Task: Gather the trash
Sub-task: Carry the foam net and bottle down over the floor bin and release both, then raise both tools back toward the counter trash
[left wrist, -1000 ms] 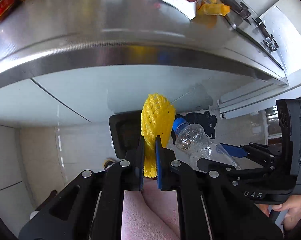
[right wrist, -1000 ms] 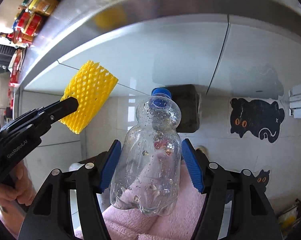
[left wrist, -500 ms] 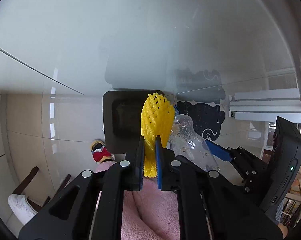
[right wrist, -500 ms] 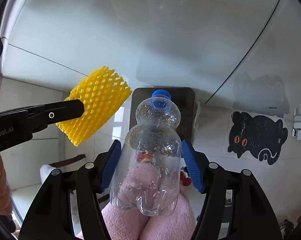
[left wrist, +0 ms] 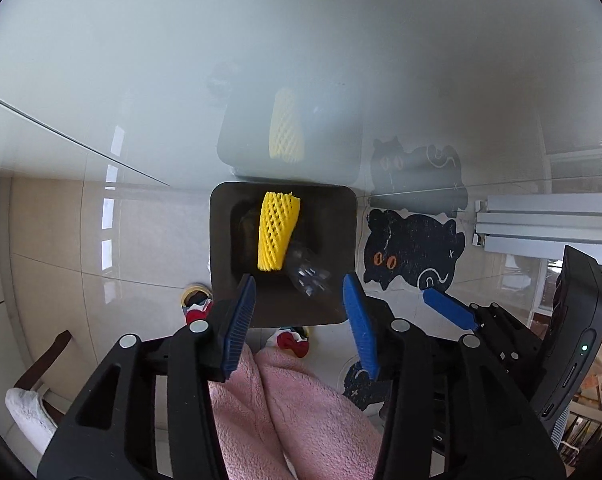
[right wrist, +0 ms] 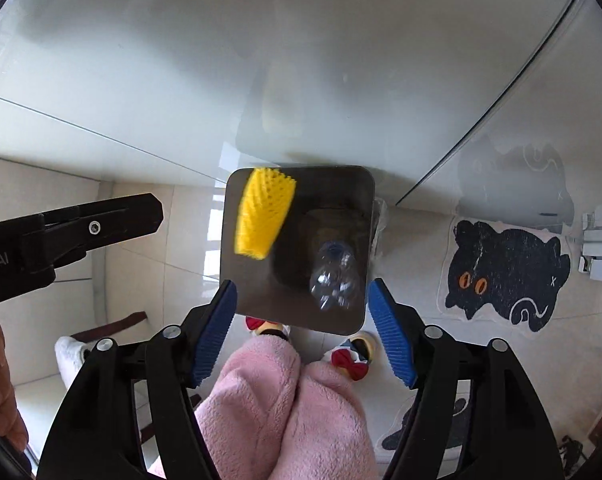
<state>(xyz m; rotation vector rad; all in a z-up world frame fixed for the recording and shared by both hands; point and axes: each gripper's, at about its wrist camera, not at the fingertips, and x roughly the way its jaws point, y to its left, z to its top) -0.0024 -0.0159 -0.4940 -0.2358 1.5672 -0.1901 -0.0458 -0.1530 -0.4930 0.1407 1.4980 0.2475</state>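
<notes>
The left gripper, clamped on the yellow foam net sleeve a second ago, is opening, nothing between its jaws; the right gripper likewise has let go of the clear plastic bottle; both pieces now sit beyond the fingertips, over the dark square bin.

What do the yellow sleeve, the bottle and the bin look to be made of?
Yellow sleeve: soft foam netting, matte, with open diamond mesh. Bottle: clear thin plastic, glossy, see-through with glints. Bin: probably dark plastic, smooth, with rounded corners.

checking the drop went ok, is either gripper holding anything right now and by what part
Nothing is held. Both the left gripper and the right gripper are opening with nothing between the pads; the yellow foam net and the clear bottle are over the dark bin.
</notes>
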